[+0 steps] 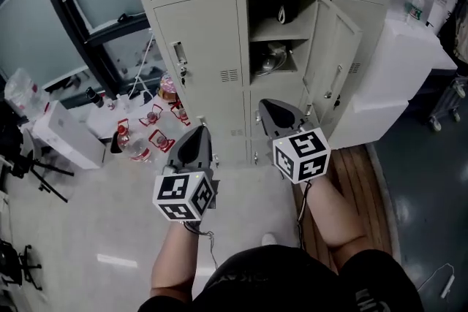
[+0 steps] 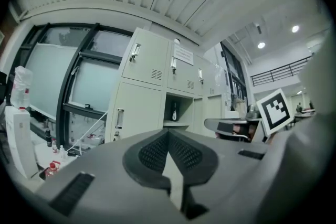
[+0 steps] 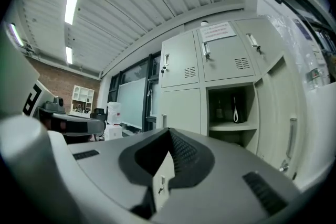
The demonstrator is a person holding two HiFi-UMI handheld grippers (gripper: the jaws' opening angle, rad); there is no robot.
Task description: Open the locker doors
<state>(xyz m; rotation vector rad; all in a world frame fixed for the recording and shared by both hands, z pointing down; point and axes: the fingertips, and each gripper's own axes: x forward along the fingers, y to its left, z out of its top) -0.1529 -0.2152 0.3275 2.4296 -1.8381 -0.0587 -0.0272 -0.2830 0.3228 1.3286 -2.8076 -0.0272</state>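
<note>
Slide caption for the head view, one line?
Left gripper and right gripper, both shut and empty, face the lockers; the middle door stands open.

The left gripper and the right gripper are each built as a grey teardrop-shaped shell. Black ribbed pads are set at the tip. A white cube printed with black square markers is mounted on each. Thin dark cables are trailed beneath. Dark clothing is worn.

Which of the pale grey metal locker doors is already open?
The centre column's middle-row pale grey metal door, swung rightward, baring a shelved compartment; neighbouring doors are shut.
</note>
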